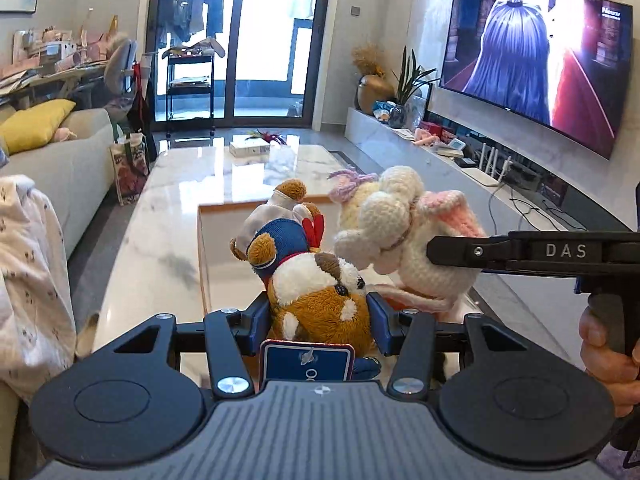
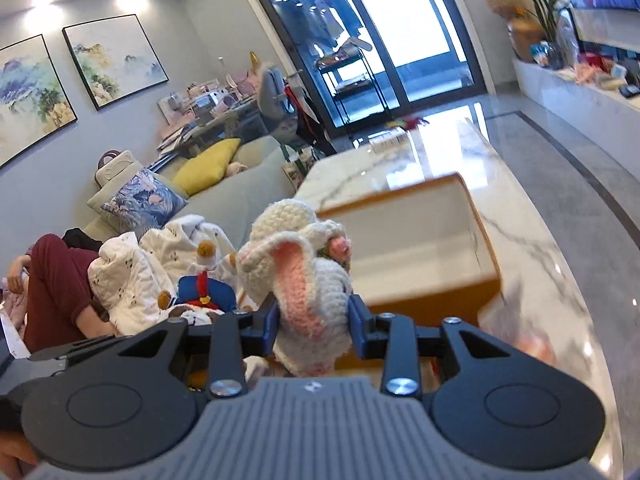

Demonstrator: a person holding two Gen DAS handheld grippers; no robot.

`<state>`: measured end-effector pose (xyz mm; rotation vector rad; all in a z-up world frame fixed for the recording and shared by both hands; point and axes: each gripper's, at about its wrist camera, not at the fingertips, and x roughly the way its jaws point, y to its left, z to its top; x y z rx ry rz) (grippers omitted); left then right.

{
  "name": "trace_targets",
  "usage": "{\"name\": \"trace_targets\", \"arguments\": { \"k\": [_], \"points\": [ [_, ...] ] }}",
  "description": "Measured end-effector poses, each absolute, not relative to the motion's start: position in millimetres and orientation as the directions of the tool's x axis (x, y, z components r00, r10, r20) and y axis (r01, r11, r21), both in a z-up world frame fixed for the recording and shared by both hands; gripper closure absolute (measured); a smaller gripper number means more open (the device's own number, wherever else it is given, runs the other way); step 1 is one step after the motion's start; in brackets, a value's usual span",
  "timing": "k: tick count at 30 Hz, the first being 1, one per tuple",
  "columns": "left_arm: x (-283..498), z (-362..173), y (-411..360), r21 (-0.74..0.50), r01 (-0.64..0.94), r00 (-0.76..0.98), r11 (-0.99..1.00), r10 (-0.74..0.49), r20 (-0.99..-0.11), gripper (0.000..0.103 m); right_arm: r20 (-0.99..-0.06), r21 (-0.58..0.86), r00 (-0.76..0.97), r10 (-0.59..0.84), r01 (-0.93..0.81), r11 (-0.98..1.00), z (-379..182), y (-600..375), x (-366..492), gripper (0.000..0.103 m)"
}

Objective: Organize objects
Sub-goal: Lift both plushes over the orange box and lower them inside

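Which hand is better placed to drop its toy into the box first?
Probably the right: its crocheted bunny hangs beside the box rim, while the left's plush dog sits nearer the box's front edge.

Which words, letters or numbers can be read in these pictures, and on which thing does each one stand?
"DAS": on the black arm of the right gripper, in the left wrist view.
Corner text on the television: too blurred to read.
Blue tag under the plush dog: not legible.

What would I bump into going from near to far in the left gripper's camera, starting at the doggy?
Plush dog clamped in the left gripper → open white box behind it → small flat white box far down the marble table → black shelf cart → glass balcony doors.
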<state>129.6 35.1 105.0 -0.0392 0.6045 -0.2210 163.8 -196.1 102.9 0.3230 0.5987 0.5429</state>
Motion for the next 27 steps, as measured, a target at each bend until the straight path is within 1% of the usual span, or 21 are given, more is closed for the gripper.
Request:
{"name": "trace_targets", "arguments": {
  "k": [2, 6, 10, 13, 15, 17, 22, 24, 27],
  "points": [
    [151, 107, 36, -0.083, 0.211, 0.792, 0.974, -0.22, -0.569, 0.045, -0.45, 0.439, 0.686, 0.571, -0.387, 0.811, 105, -187, 188, 0.065],
    [196, 92, 37, -0.089, 0.21, 0.735, 0.974, -0.218, -0.642, 0.045, -0.502, 0.419, 0.673, 0.543, -0.361, 0.833, 103, -165, 230, 0.065],
    [234, 67, 37, -0.064, 0.212, 0.684, 0.975, -0.194, -0.703, 0.045, -0.569, 0.38, 0.651, 0.502, -0.333, 0.863, 81, -144, 263, 0.065],
    [253, 53, 38, -0.052, 0.215, 0.656, 0.975, -0.184, -0.732, 0.046, -0.639, 0.391, 0.598, 0.483, -0.288, 0.874, 58, -135, 288, 0.065],
    [261, 43, 37, -0.023, 0.224, 0.63, 0.974, -0.163, -0.759, 0.046, -0.674, 0.406, 0.565, 0.476, -0.256, 0.878, 41, -132, 298, 0.065],
    [266, 34, 38, -0.021, 0.235, 0.607, 0.972, -0.163, -0.778, 0.046, -0.699, 0.425, 0.532, 0.478, -0.228, 0.876, 28, -130, 306, 0.065],
    [272, 16, 33, 0.053, 0.28, 0.566, 0.958, -0.12, -0.815, 0.046, -0.741, 0.425, 0.479, 0.47, -0.206, 0.881, 15, -119, 317, 0.065],
    [272, 13, 36, 0.035, 0.295, 0.55, 0.955, -0.14, -0.823, 0.045, -0.757, 0.42, 0.46, 0.464, -0.202, 0.885, 12, -113, 319, 0.064],
    [271, 13, 37, 0.042, 0.307, 0.55, 0.951, -0.141, -0.823, 0.043, -0.783, 0.394, 0.435, 0.445, -0.207, 0.895, 7, -105, 323, 0.064]
  ]
}}
